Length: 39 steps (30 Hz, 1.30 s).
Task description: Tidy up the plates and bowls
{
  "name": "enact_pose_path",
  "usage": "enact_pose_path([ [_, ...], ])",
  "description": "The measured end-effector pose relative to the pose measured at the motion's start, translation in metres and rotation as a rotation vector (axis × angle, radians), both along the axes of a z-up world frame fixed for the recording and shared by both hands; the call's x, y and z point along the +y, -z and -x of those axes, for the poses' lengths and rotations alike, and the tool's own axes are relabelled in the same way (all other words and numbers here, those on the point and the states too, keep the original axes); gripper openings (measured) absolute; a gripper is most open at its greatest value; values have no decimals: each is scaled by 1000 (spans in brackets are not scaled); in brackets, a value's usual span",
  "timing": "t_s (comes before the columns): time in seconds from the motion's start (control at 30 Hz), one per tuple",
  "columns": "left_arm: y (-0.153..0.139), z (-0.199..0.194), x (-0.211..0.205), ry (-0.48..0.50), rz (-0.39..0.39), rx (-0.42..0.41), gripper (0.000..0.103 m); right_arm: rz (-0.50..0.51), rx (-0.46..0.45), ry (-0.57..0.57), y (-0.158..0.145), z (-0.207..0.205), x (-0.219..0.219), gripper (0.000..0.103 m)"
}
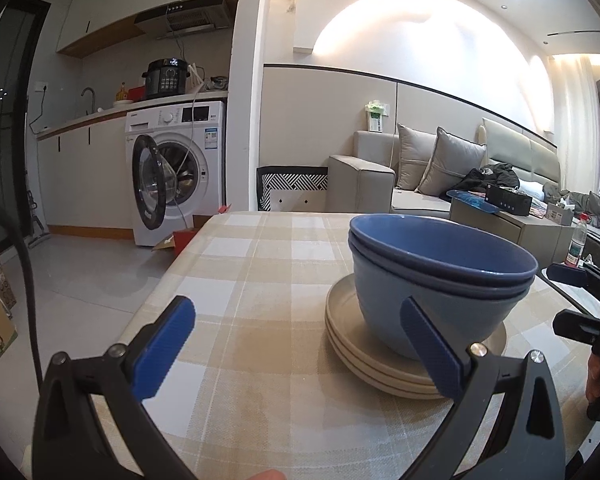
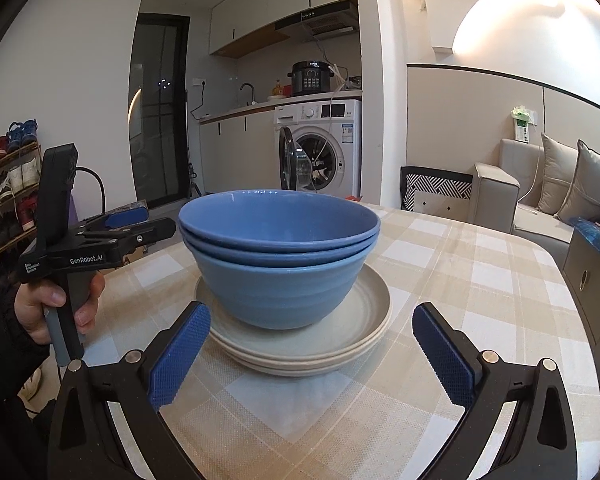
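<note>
Three nested blue bowls (image 1: 440,280) (image 2: 280,264) stand upright on a stack of three beige plates (image 1: 374,364) (image 2: 340,340), on a checked tablecloth (image 1: 260,280) (image 2: 480,280). My left gripper (image 1: 300,346) is open and empty; its right finger overlaps the near left side of the stack in the left wrist view. The right wrist view shows the left gripper (image 2: 140,222) held by a hand (image 2: 56,300), left of the bowls. My right gripper (image 2: 312,356) is open, empty, and just in front of the plates. The left wrist view catches the right gripper (image 1: 570,300) at the far right edge.
The table's left edge (image 1: 156,292) drops to a tiled floor. A washing machine (image 1: 180,168) (image 2: 320,152) with its door open stands beyond. A sofa (image 1: 420,176) and a cluttered low table (image 1: 520,220) lie to the right, and a shoe rack (image 2: 8,184) is on the left.
</note>
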State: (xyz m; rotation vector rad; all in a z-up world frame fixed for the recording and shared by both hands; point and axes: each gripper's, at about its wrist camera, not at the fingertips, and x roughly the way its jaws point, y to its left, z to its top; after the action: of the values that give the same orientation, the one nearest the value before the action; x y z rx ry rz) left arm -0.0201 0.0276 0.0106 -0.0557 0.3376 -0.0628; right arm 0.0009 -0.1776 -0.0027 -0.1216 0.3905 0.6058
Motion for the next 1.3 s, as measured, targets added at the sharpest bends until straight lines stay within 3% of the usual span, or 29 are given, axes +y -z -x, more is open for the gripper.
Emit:
enact_pose_path([
  [0.3, -1, 1, -3, 9, 1, -13, 103, -2, -47, 5, 1, 7, -2, 103],
  [0.53, -3, 9, -12, 21, -42, -52, 103, 2, -51, 1, 1, 6, -2, 103],
  [1.3, -4, 9, -9, 17, -35, -40, 103, -10, -54, 6, 0, 6, -5, 103],
])
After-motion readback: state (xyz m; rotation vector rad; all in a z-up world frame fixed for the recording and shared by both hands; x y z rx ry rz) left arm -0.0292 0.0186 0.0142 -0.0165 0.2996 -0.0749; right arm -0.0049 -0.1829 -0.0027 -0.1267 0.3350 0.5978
